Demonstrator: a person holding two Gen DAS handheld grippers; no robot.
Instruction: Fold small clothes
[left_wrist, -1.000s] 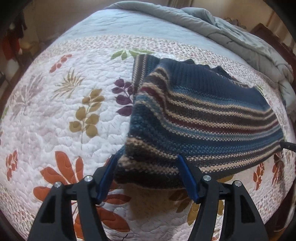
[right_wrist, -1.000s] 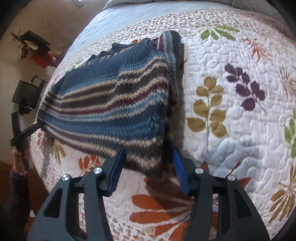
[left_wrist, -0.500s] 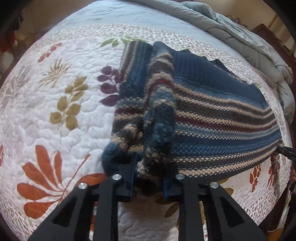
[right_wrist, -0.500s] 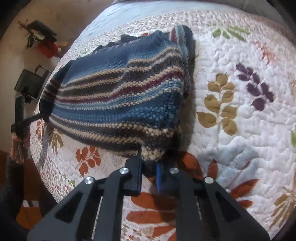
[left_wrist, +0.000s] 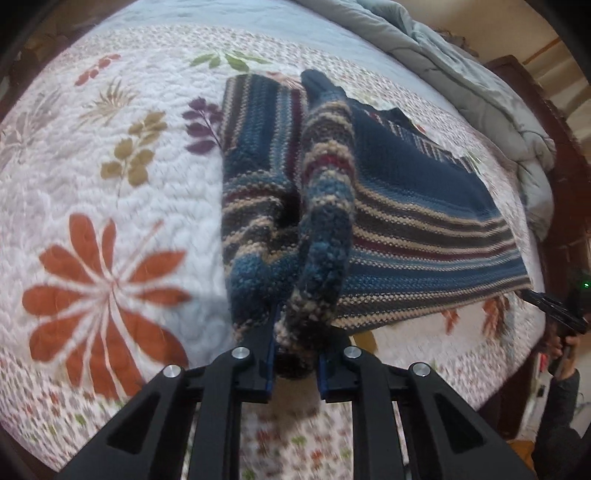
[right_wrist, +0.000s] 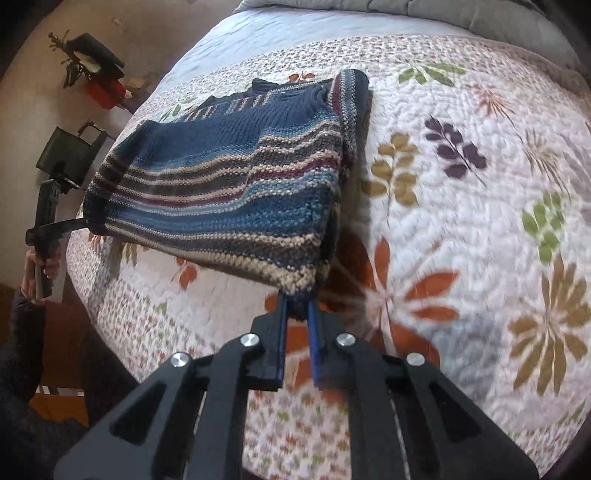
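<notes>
A small striped knit sweater (left_wrist: 413, 206), navy with tan, maroon and blue bands, lies on the floral quilt (left_wrist: 110, 206). My left gripper (left_wrist: 295, 332) is shut on its near bottom corner, bunching the knit and lifting it. My right gripper (right_wrist: 295, 306) is shut on the other bottom corner of the sweater (right_wrist: 221, 184) and holds that hem raised above the quilt (right_wrist: 461, 221). The hem hangs stretched between both grippers. The left gripper also shows at the left of the right wrist view (right_wrist: 79, 223), and the right gripper at the right edge of the left wrist view (left_wrist: 532, 295).
A grey duvet (left_wrist: 498, 92) is bunched along the far side of the bed. A dark wooden bed frame (left_wrist: 561, 177) borders the right. In the right wrist view, dark and red objects (right_wrist: 96, 74) sit on the floor beyond the bed.
Both grippers closed from open onto the sweater's bottom corners, then lifted the hem off the quilt and pulled it toward me.
</notes>
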